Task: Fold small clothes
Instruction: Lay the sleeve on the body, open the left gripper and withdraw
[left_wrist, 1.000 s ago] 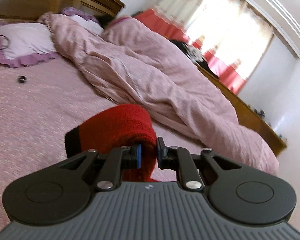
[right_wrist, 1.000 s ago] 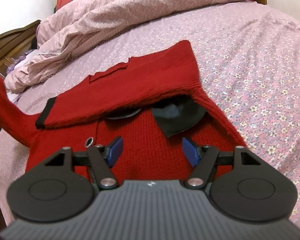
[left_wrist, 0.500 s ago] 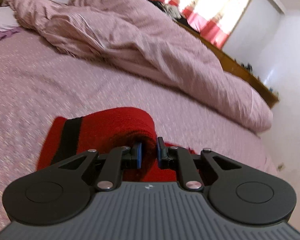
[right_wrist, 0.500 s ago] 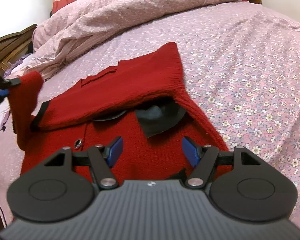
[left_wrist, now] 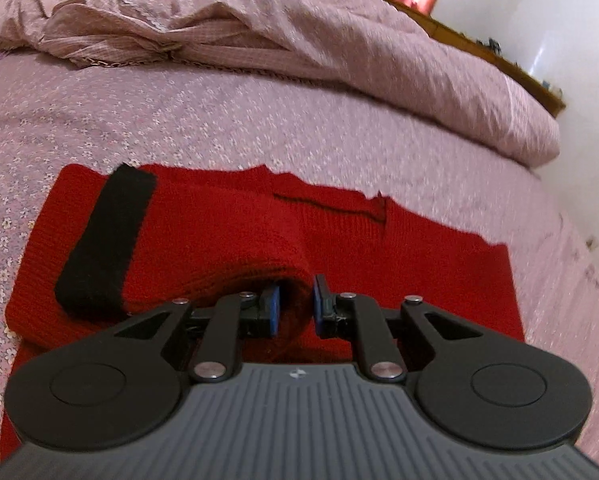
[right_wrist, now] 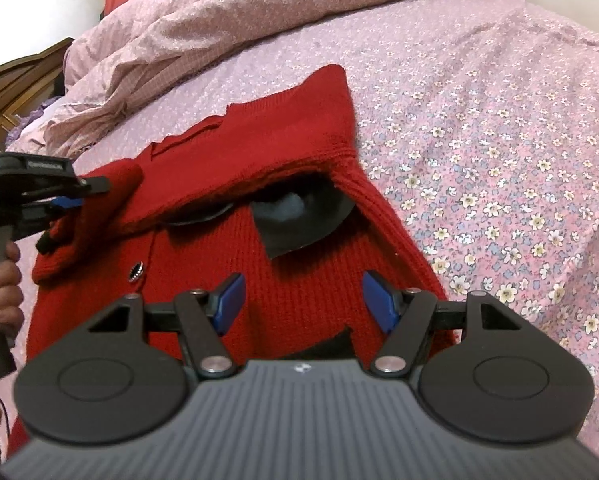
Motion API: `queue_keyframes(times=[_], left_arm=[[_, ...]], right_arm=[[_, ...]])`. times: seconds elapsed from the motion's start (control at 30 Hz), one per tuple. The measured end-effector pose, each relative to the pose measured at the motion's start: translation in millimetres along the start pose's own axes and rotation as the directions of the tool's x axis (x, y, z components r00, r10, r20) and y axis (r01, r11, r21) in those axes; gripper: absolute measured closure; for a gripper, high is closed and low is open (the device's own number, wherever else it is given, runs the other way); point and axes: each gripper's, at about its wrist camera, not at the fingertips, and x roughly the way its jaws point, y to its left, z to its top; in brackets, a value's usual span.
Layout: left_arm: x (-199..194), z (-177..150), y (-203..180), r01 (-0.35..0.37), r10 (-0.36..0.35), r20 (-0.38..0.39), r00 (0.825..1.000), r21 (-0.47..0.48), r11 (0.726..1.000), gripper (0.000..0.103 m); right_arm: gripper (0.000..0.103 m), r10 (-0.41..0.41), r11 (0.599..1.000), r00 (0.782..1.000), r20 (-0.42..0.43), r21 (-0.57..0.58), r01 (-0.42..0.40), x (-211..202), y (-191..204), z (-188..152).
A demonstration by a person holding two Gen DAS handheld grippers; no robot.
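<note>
- Your left gripper (left_wrist: 295,306) is pinching a fold of the red sleeve (left_wrist: 235,240), pads pressed onto the knit. The black cuff (left_wrist: 103,240) lies over the red sweater (right_wrist: 299,256) body, to the left of the pinch.
- Your right gripper (right_wrist: 303,300) has its fingers spread wide w/ nothing between them. It hovers over the lower front of the sweater, not touching as far as I can tell.
- Step in hand, I'd judge: you're bringing the sleeve in across the sweater's body (sleeve fold, so early-to-mid in the job).
- Next move probably calls for laying the sleeve flat on the body and letting go w/ the left. Then the right has work to do, maybe on the hem near it.
- A metal button (right_wrist: 136,270) sits on the front, and a dark lining patch (right_wrist: 299,220) shows under the folded-over top layer. Keep the pads off both.
- The sweater lies flat on the floral bedsheet (right_wrist: 499,160), its right edge well in from the bed's side.
- There's open sheet to the right and beyond the sweater, so room to swing.
- Farther back, the rumpled pink duvet (left_wrist: 299,40) is bunched up. It's apart from the sweater, but don't drag the sleeve that way.
- The wall side and wooden bed frame (left_wrist: 499,60) sit behind that, out of your way.
</note>
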Motion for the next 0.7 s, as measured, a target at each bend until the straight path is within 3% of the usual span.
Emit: queue_keyframes(times=[0.17,0.23,0.33,0.4,0.53,0.7], left_arm=[[2,-6,-5,-0.015,0.016,-0.024,1.0,0.051,0.999,0.084],[0,-8,-7,-0.018,0.02,-0.033,0.999,0.071,0.997,0.078],[-7,-9,-10,-0.007,0.013,-0.049,0.999,0.109,0.994,0.059],[-13,-12,-14,-0.024,0.033,-0.053,0.998,0.148,0.989,0.039],[-28,-21,-15,-0.059,0.074,-0.058,0.996,0.227,0.972,0.035],[-46,-29,6,-0.102,0.121,-0.079,0.989,0.217,0.971,0.034]], right_arm=[[0.036,0.002,1.0,1.0,0.0,-0.01,-0.002,2,-1,0],[0.036,0.002,1.0,1.0,0.0,-0.013,-0.002,2,-1,0],[0.036,0.0,1.0,1.0,0.0,-0.016,0.0,2,0,0],[0.036,-0.003,1.0,1.0,-0.001,-0.017,0.003,2,1,0],[0.036,-0.017,1.0,1.0,-0.004,-0.025,0.017,2,4,0],[0.036,-0.035,0.999,0.999,-0.009,-0.028,0.035,0,9,0]])
